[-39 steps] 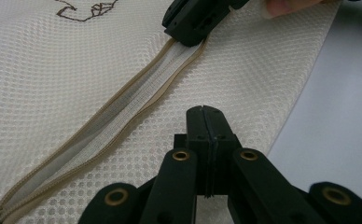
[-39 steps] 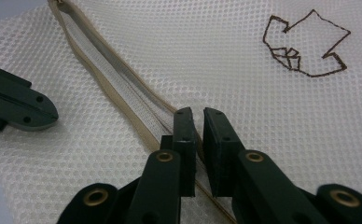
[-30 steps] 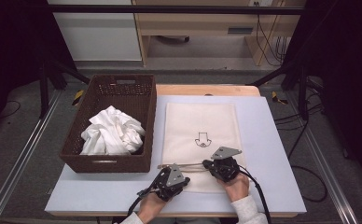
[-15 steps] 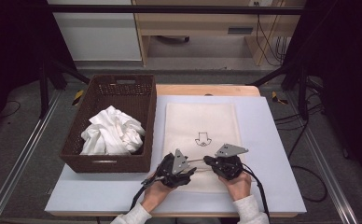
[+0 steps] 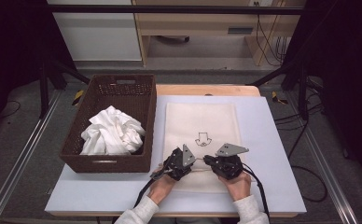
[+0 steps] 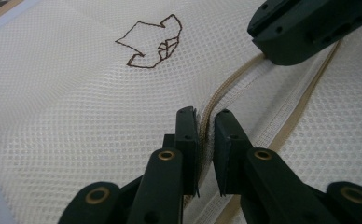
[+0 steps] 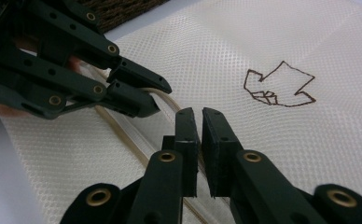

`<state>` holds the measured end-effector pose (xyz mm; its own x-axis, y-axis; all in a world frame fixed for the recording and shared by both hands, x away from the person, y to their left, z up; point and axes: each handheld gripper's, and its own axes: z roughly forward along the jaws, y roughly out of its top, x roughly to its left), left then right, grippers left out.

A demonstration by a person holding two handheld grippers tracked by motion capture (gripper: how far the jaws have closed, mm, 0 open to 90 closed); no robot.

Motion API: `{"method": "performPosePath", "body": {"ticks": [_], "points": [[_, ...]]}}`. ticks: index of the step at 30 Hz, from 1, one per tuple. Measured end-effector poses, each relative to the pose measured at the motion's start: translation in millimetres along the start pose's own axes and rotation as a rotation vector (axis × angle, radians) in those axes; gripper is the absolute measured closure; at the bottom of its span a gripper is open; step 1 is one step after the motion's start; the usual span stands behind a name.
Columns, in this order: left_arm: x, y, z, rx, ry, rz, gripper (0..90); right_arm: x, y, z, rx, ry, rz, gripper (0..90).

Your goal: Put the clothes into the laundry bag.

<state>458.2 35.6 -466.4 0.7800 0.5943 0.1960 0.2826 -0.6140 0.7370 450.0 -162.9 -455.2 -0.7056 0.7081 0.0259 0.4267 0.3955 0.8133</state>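
High view, mesh bag (image 5: 202, 122): lies flat on the pale table (image 5: 272, 140), just right of the brown basket (image 5: 123, 88).
High view, basket: holds crumpled white cloth (image 5: 111, 134).
High view, left gripper (image 5: 181, 163): on the bag's near part, below the arrow mark (image 5: 201, 139).
High view, right gripper (image 5: 212, 162): just right of the left gripper, also on the bag's near part.
Left gripper view, left gripper (image 6: 206, 128): jaws have just been closing; they pinch a raised ridge of the bag's beige trim (image 6: 216, 93), which runs between the pads.
Left gripper view, arrow mark (image 6: 152, 41): beyond the jaws, on the bag's mesh.
Right gripper view, right gripper (image 7: 201, 133): jaws have just been opening slightly; still nearly together on the bag's edge seam.
Right gripper view, left gripper (image 7: 151, 95): just beside, its tips on the trim (image 7: 167, 100).
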Motion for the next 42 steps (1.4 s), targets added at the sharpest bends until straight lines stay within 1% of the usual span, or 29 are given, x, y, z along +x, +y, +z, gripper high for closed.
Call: {"method": "performPosePath", "body": {"ticks": [2,4,5,6,7,8,10,11,13,14,15,16,17,18,20,22,23,24,25,26,27,29,31,32,33,36,38,39,42], "points": [[1.8,0.5,-1.4,-0.009,-0.006,-0.013,82.3,1.4,-0.4,-0.7,-0.015,-0.020,-0.013,72.9],[3.9,1.9,-2.7,-0.025,-0.018,-0.043,82.5,3.4,-1.1,0.0,-0.019,-0.040,-0.017,60.8],[5.4,3.3,-3.8,-0.031,-0.023,-0.051,82.5,5.0,-1.6,1.1,-0.019,-0.060,-0.025,56.2],[8.0,6.1,-6.6,-0.050,-0.036,-0.073,82.5,8.0,-2.7,5.7,-0.004,-0.097,-0.043,51.1],[8.0,6.1,-6.6,-0.050,-0.036,-0.073,82.4,8.0,-2.7,5.7,-0.004,-0.097,-0.043,51.1],[8.6,7.4,-8.0,-0.058,-0.038,-0.075,82.4,9.3,-3.5,8.4,0.007,-0.118,-0.052,49.8],[8.6,8.5,-9.8,-0.064,-0.037,-0.072,82.4,10.3,-5.4,13.2,0.026,-0.153,-0.076,50.8],[8.7,8.3,-10.0,-0.061,-0.036,-0.069,82.4,10.5,-6.2,15.4,0.036,-0.179,-0.089,53.0],[8.1,6.7,-9.0,-0.062,-0.039,-0.074,82.1,9.2,-6.6,17.0,0.040,-0.195,-0.086,61.9],[7.9,5.5,-8.7,-0.062,-0.041,-0.074,81.2,7.1,-6.4,16.6,0.037,-0.191,-0.070,71.7],[7.3,4.3,-8.5,-0.065,-0.044,-0.072,79.9,6.3,-6.2,15.8,0.033,-0.187,-0.067,76.1],[6.6,3.2,-8.9,-0.073,-0.045,-0.071,79.9,6.3,-6.2,15.8,0.033,-0.187,-0.067,76.1],[6.0,2.4,-10.2,-0.080,-0.052,-0.075,72.7,5.4,-5.7,14.2,0.024,-0.180,-0.058,83.8],[5.7,1.9,-12.4,-0.086,-0.061,-0.080,72.7,5.4,-5.7,14.2,0.024,-0.180,-0.058,83.8],[4.5,1.5,-21.2,-0.106,-0.083,-0.092,64.2,4.6,-5.2,12.8,0.020,-0.173,-0.044,86.1],[2.4,1.3,-33.3,-0.125,-0.089,-0.105,57.4,2.7,-4.8,11.7,0.016,-0.158,-0.026,86.4],[0.8,0.6,-39.6,-0.134,-0.089,-0.107,57.2,2.0,-4.6,10.9,0.011,-0.153,-0.019,86.4],[-0.9,-0.6,-45.6,-0.140,-0.093,-0.108,57.8,1.4,-4.4,10.0,0.005,-0.148,-0.016,86.5],[-2.6,-2.6,-50.8,-0.145,-0.107,-0.110,60.8,1.0,-3.9,9.2,-0.001,-0.146,-0.008,86.6],[-5.2,-5.3,-54.1,-0.142,-0.120,-0.110,65.5,0.2,-3.5,8.6,-0.010,-0.140,-0.006,86.5],[-8.4,-9.3,-55.9,-0.132,-0.126,-0.104,68.0,-0.3,-2.9,7.8,-0.015,-0.136,0.001,86.5],[-14.2,-19.7,-56.5,-0.107,-0.133,-0.090,75.9,-1.2,-2.3,5.3,-0.035,-0.125,0.019,86.5],[-17.7,-31.4,-54.0,-0.078,-0.149,-0.101,82.0,-2.1,-1.7,3.4,-0.053,-0.120,0.023,86.5],[-19.1,-36.6,-51.7,-0.064,-0.156,-0.107,87.3,-2.9,-0.9,1.0,-0.076,-0.114,0.025,86.4],[-20.2,-41.2,-49.3,-0.049,-0.158,-0.111,87.3,-2.9,-0.9,1.0,-0.076,-0.114,0.025,86.4],[-22.1,-51.5,-43.1,-0.016,-0.161,-0.118,89.4,-3.7,1.4,-3.8,-0.113,-0.104,0.037,86.5],[-22.3,-52.7,-41.9,-0.013,-0.165,-0.119,89.4,-3.8,2.4,-5.2,-0.118,-0.103,0.039,86.5],[-22.8,-53.6,-40.8,-0.012,-0.160,-0.117,89.4,-4.9,4.8,-8.0,-0.131,-0.097,0.041,86.5],[-23.1,-53.9,-40.8,-0.015,-0.159,-0.117,89.4,-5.2,7.8,-10.6,-0.145,-0.102,0.052,86.2]]}}
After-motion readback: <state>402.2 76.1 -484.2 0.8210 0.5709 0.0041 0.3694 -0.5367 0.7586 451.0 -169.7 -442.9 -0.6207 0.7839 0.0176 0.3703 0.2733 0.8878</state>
